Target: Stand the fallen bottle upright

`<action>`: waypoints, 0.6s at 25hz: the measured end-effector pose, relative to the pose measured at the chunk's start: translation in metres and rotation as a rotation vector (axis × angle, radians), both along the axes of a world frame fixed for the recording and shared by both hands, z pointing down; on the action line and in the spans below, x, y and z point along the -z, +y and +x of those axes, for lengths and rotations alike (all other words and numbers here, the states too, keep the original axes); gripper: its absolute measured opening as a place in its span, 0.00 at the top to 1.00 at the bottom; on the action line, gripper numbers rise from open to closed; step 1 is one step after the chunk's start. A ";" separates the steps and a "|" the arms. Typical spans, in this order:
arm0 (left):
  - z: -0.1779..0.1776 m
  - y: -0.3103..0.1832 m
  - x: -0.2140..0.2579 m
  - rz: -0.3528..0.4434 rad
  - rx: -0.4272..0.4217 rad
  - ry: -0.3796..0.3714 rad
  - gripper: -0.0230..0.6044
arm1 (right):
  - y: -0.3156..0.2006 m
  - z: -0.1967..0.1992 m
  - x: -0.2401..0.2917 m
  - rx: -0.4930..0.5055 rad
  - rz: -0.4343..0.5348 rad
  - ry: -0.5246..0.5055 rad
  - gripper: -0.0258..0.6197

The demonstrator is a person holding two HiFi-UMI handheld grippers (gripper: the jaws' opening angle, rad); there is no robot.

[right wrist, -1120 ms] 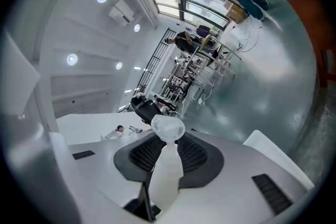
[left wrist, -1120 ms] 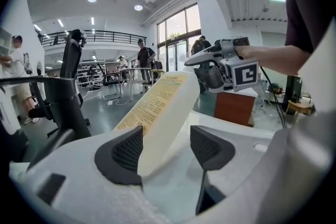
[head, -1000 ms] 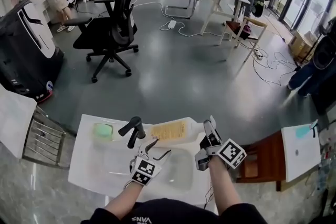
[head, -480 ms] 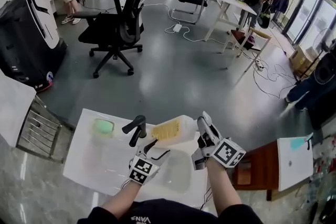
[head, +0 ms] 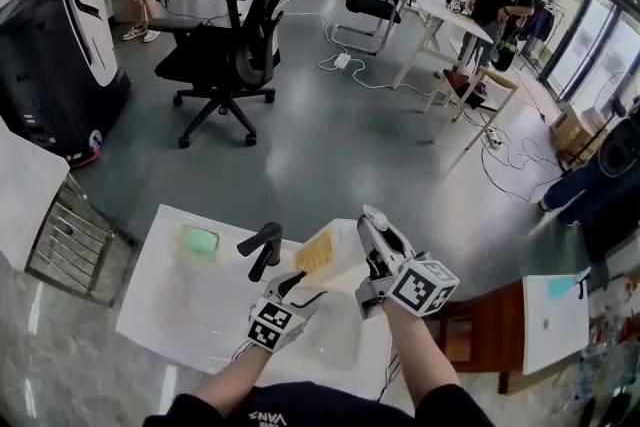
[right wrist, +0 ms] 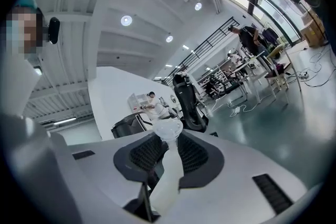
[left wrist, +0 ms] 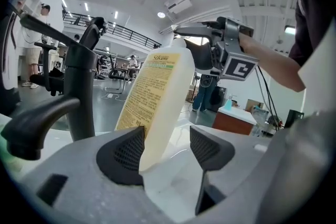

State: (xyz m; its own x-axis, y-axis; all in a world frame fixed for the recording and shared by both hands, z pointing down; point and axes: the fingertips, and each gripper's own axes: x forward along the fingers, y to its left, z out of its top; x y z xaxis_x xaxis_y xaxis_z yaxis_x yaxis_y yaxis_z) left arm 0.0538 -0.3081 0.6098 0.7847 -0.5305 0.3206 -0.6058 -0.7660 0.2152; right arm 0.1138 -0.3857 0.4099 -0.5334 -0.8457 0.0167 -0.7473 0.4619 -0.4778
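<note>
Right gripper view showed the right gripper (right wrist: 168, 147) clamped on the neck of the bottle (right wrist: 169, 168) — tilted over the white sink (head: 180, 305), base between the parted jaws of the left gripper (left wrist: 165, 147).

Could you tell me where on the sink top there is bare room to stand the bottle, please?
The widest bare patch is the counter left of the basin, in front of the green block. It is crowded at the back rim, where faucet, bottle, left tool and right tool meet.

Faucet (head: 262, 248) stands just L of bottle (head: 322, 253); counter (head: 170, 300) beyond mostly free.
</note>
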 end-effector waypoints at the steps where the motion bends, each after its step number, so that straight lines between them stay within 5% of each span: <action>1: -0.001 -0.001 -0.001 -0.005 0.002 0.003 0.53 | 0.000 -0.004 0.000 0.012 0.007 0.010 0.81; 15: 0.000 0.002 -0.005 -0.093 0.022 0.061 0.60 | 0.002 -0.057 0.005 0.255 0.115 0.221 0.81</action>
State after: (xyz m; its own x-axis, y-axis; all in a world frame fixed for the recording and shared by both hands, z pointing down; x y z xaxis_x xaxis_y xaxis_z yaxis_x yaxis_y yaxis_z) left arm 0.0540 -0.3065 0.6149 0.7926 -0.5180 0.3217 -0.6061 -0.7274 0.3217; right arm 0.0566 -0.3837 0.4050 -0.7219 -0.6887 0.0674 -0.6803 0.6884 -0.2517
